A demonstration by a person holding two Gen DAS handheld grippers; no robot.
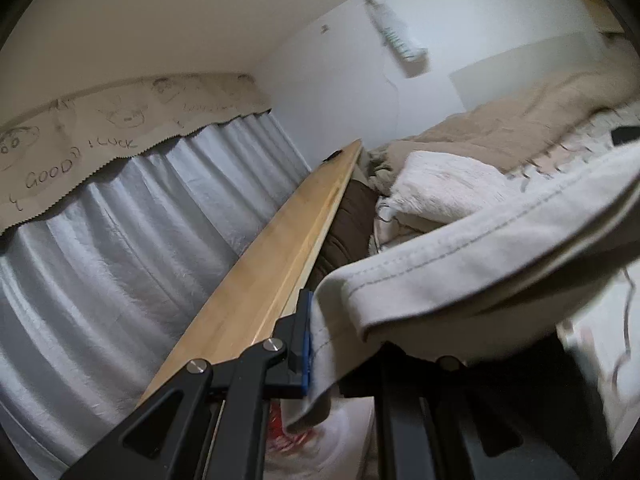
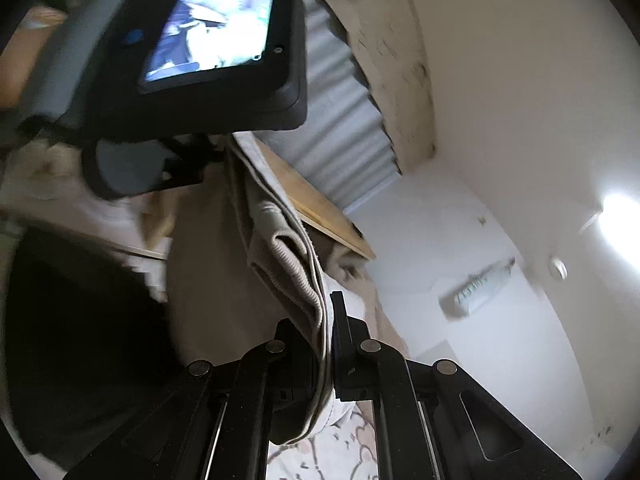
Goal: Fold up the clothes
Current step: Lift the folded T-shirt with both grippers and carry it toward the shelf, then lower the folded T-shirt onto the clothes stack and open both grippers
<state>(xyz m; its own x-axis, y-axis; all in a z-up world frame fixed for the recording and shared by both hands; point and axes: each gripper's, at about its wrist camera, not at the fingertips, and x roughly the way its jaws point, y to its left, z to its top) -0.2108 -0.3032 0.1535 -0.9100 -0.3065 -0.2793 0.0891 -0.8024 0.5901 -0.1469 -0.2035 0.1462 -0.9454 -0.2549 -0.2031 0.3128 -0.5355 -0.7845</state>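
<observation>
Both grippers are pinching the same pale grey garment [image 1: 460, 256], one at each end. Between the fingers of the left gripper [image 1: 320, 344] a stitched hem is clamped against the blue pad, and the cloth is running away to its right and slightly forward, out of the picture. In the right wrist view the right gripper [image 2: 326, 344] is pressing together on a bunched, ribbed edge of the garment [image 2: 288, 264], and from there the cloth is stretching forward and to the left, toward the other tool.

So the long axis of the garment is lying between the two grippers — as a span hanging in the air, not resting on the bed. Neither hand is nearer; each is holding its own end. I judge that the coming move is depending on this line staying taut and level while the cloth is being lowered.

Outward from the garment, the left wrist view is showing what is lying ahead: a white pillow [image 1: 444, 188], a beige blanket [image 1: 520, 120], and to the left a wooden board [image 1: 276, 260] beside a grey curtain [image 1: 120, 240]. The right wrist view is not showing this landing place clearly — it is showing the left tool's lit screen [image 2: 212, 28] instead, and a patterned sheet [image 2: 352, 448] below its own fingers.
</observation>
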